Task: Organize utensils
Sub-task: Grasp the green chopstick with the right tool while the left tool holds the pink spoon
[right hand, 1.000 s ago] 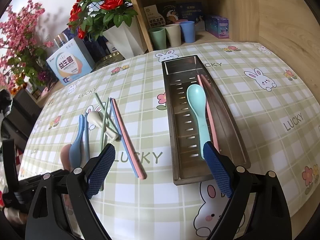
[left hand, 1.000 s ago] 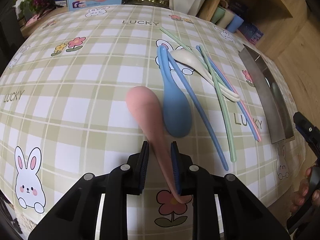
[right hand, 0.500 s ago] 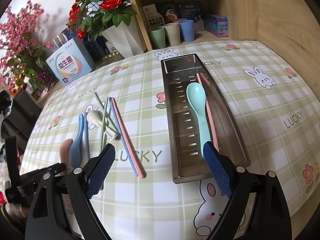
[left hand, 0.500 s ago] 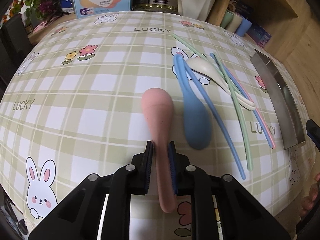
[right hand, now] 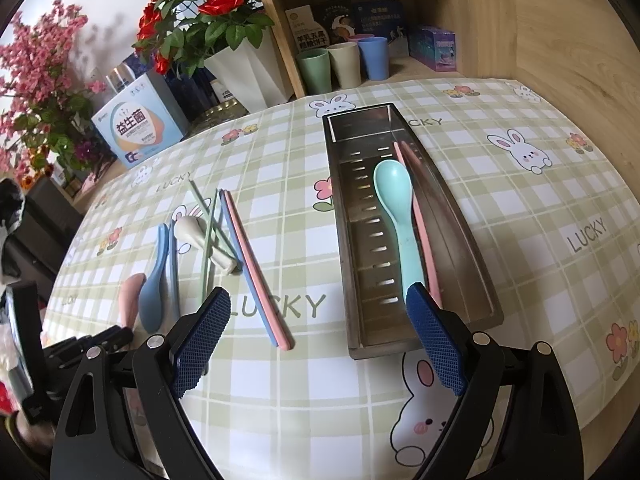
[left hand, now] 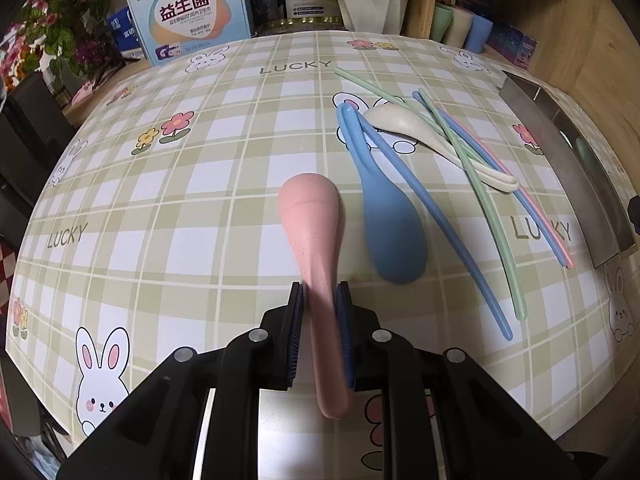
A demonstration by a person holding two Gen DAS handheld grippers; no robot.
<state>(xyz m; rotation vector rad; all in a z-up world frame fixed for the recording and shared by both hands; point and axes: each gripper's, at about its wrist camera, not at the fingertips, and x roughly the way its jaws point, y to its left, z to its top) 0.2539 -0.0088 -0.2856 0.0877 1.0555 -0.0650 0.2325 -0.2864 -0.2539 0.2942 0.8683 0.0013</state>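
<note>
Left gripper (left hand: 320, 292): its 2 blue pads are clamped on the handle of the pink spoon (left hand: 310, 224), 1 pad on each side.
Pink spoon: the bowl points away from the camera, toward the middle of the table; the handle end sticks out behind the pads. I cannot tell if the bowl touches the checked tablecloth (left hand: 180, 200).
Blue spoon (left hand: 390, 224): it lies on the cloth just beside the pink spoon, on the right in the left wrist view, with the bowl near the camera.
Blue chopstick (left hand: 440, 232): it lies just beside the blue spoon, on its right.
Cream spoon (left hand: 416, 130): it lies farther away, with the green chopsticks (left hand: 486, 200) crossing over it.
Pink and blue chopstick pair (right hand: 256, 268): they lie side by side, between the cream spoon and the metal tray (right hand: 344, 216).
Right gripper (right hand: 320, 324): its jaws stand wide apart above the cloth, with nothing between them.
Metal tray: it holds a teal spoon (right hand: 396, 200) and 2 pink chopsticks (right hand: 420, 220), which lie along the tray's length.
</note>
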